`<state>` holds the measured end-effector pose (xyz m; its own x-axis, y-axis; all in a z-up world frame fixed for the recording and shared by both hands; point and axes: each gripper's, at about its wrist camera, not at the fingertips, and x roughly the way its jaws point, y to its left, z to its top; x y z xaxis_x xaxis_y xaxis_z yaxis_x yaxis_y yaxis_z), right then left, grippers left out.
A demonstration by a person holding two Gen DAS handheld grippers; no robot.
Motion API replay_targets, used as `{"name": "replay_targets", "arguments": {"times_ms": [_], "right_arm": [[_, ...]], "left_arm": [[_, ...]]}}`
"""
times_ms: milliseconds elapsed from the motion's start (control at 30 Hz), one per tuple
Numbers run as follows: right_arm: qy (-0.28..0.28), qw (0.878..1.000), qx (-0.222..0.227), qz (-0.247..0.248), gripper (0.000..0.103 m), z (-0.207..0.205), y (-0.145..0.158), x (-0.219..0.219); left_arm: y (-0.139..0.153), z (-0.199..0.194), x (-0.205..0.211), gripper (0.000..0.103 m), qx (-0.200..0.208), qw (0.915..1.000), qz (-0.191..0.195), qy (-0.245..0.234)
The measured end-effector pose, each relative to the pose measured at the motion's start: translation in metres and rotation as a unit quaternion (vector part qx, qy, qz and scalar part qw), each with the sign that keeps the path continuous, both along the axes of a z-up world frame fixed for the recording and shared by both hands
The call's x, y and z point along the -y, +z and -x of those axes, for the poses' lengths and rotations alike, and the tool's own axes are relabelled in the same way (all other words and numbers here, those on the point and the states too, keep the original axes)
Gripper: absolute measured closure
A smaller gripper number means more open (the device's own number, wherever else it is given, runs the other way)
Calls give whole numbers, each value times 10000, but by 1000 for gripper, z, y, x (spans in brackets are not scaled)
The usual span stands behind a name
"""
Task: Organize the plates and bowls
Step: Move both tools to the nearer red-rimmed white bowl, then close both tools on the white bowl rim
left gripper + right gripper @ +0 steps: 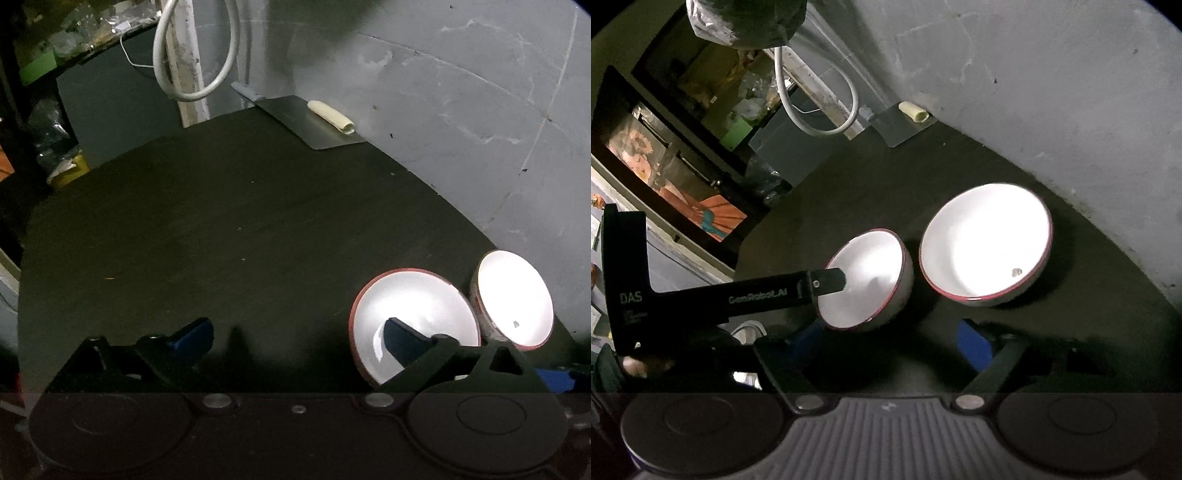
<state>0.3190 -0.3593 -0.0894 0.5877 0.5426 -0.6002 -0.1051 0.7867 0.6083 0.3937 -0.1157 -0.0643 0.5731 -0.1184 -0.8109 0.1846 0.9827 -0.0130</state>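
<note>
In the left wrist view, the left gripper (295,339) is seen spread wide above the dark counter (221,229). Its right fingertip (400,341) is placed over the white inside of the smaller red-rimmed bowl (413,317), while the other fingertip stays over the bare counter, so nothing is pinched between them. It is judged that the finger is put inside the bowl so that its wall can be taken or the bowl tipped. The larger bowl (515,299) is found just beside the smaller one, close to the grey wall (461,110). A flat metal sheet (314,122) with a pale roll (332,115) on it lies at the far edge of the counter, well apart from the bowls

In the right wrist view, the right gripper (890,347) is also held spread, with nothing between its blue fingers, low in front of both bowls. The smaller bowl (866,280) is seen tilted toward the left, and one black finger of the left gripper (827,281) reaches over its rim. The larger bowl (986,245) stands upright on the counter (1089,295) beside it. Nesting of the bowls is probably intended, and it is not yet done
</note>
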Motion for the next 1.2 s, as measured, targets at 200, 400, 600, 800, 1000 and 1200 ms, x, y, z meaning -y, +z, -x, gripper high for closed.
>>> {"name": "replay_targets", "arguments": {"times_ms": [200, 400, 600, 800, 1000, 1200], "right_arm": [[116, 9999, 8, -49, 23, -7, -5, -7], [139, 9999, 30, -79, 40, -13, -8, -10], [158, 9998, 89, -127, 57, -14, -8, -10], [154, 9997, 99, -146, 70, -15, -8, -9], [174, 9997, 98, -134, 74, -10, -8, -9], [190, 9994, 242, -158, 75, 3, 2, -11]], "left_arm": [[-1, -4, 3, 22, -229, 9991, 331, -121], [-6, -7, 9, 54, -432, 9980, 416, -176], [-7, -8, 10, 81, -533, 9967, 554, -242], [-7, -5, 12, 90, -534, 9965, 522, -382], [-5, 2, 11, 93, -546, 9965, 483, -401], [8, 18, 7, 93, -369, 9974, 474, -394]]}}
